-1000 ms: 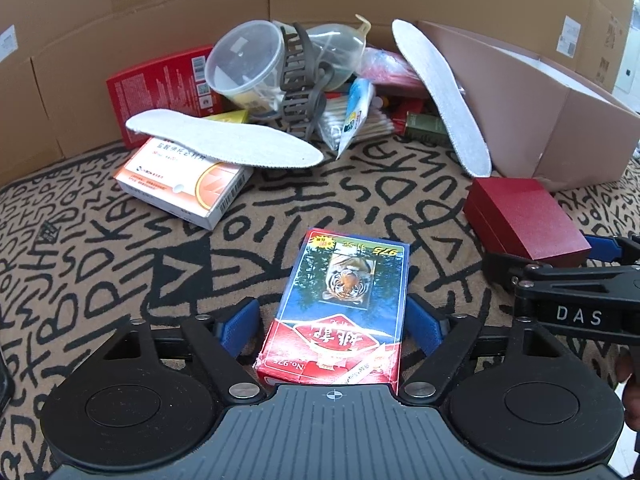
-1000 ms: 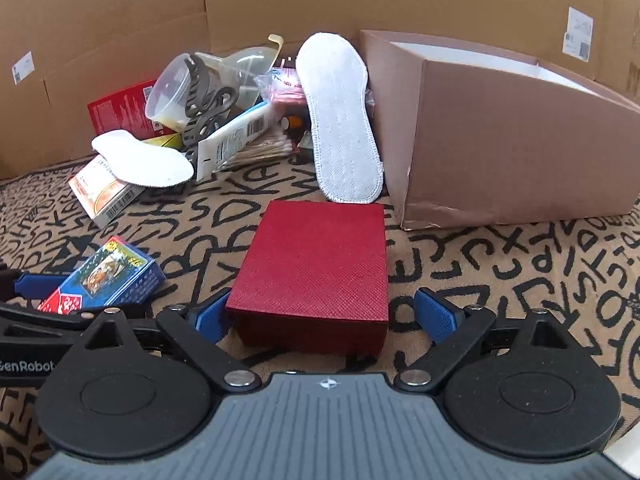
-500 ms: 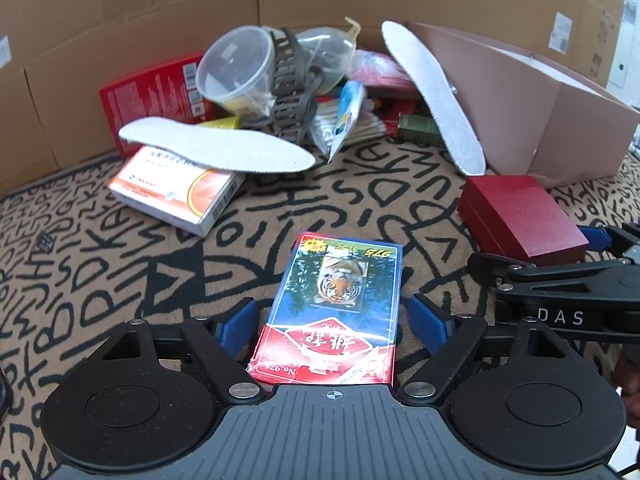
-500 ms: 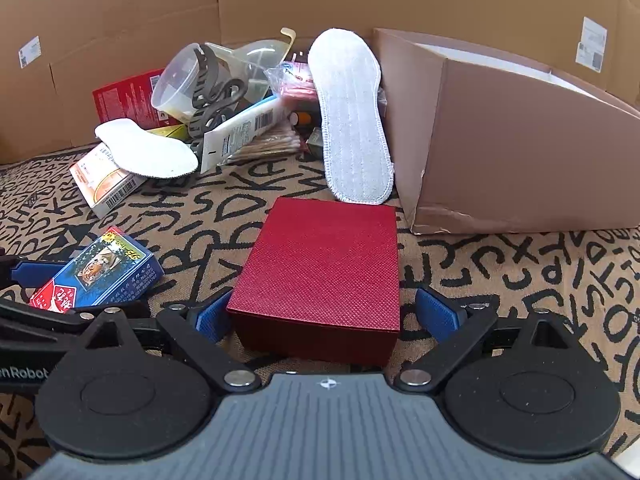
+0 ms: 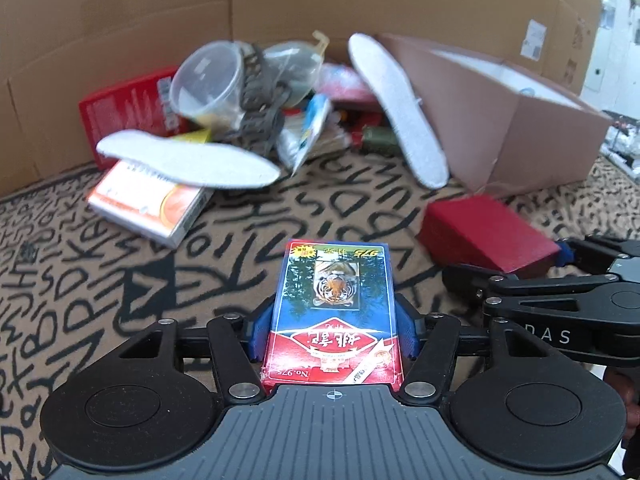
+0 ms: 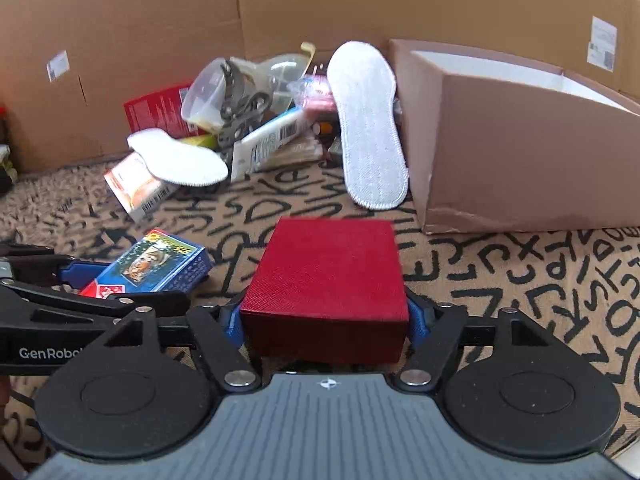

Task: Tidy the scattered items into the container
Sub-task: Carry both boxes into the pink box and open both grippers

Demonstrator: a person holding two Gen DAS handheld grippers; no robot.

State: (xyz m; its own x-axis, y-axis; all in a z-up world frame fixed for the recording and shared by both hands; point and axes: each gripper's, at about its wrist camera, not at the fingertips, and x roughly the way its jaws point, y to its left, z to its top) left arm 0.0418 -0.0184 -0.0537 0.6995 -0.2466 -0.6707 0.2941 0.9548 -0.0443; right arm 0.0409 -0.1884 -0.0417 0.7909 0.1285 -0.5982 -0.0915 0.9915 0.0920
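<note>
My left gripper point(image 5: 332, 330) is shut on a blue and red card box with a tiger picture point(image 5: 334, 308), its blue pads pressed on both long sides; the box tilts up off the patterned cloth. It also shows in the right wrist view point(image 6: 150, 266). My right gripper point(image 6: 326, 322) is shut on a dark red box point(image 6: 330, 276), also seen in the left wrist view point(image 5: 486, 232). The open brown cardboard container point(image 6: 516, 140) stands at the right, white inside.
A pile sits at the back: two white insoles point(image 6: 370, 124) point(image 5: 188, 160), a clear plastic cup point(image 5: 210, 80), a grey hair claw point(image 5: 258, 100), an orange and white medicine box point(image 5: 148, 208), a red box point(image 5: 124, 116) and packets. Cardboard walls surround the cloth.
Both grippers have closed from open onto their boxes. The card box and the red box have each tilted and lifted slightly off the cloth.
</note>
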